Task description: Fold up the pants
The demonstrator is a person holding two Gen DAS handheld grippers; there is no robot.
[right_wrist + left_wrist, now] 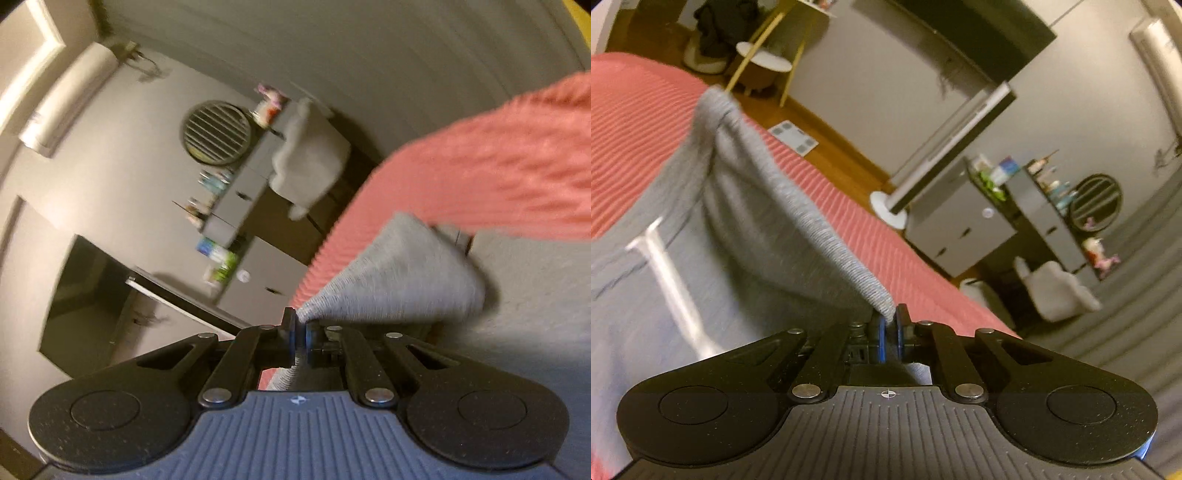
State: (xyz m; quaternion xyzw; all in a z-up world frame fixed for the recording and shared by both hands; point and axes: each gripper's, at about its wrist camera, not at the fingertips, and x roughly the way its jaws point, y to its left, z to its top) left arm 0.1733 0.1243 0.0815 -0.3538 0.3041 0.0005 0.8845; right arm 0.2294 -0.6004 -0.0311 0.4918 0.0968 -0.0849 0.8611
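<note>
My left gripper [891, 325] is pinched nearly closed on the ribbed hem of the gray pants [746, 229], the blue pads pressed against the knit with only the thickness of the cloth between them. My right gripper [300, 332] is clamped the same way on another ribbed corner of the pants [399, 273], and a little fabric pokes out below the pads. Both grips sit right at the edge of the hem, so I judge them shallow; a sharp tug could pull the cloth free.

To do this fold well, I should carry both corners at the same height and pace, keeping the edge between them taut but not stretched, and lay it over the rest of the garment so the hems line up before I let go. I should lower until the cloth rests flat, then release both sides together.

From my grippers the pants run out and drape down onto the pink ribbed bedspread [646, 122], where most of the garment lies. A white drawstring [670, 284] trails across the gray cloth in the left view. Beyond the bed stand a gray cabinet [964, 225] and a round mirror [216, 133] against the wall.
</note>
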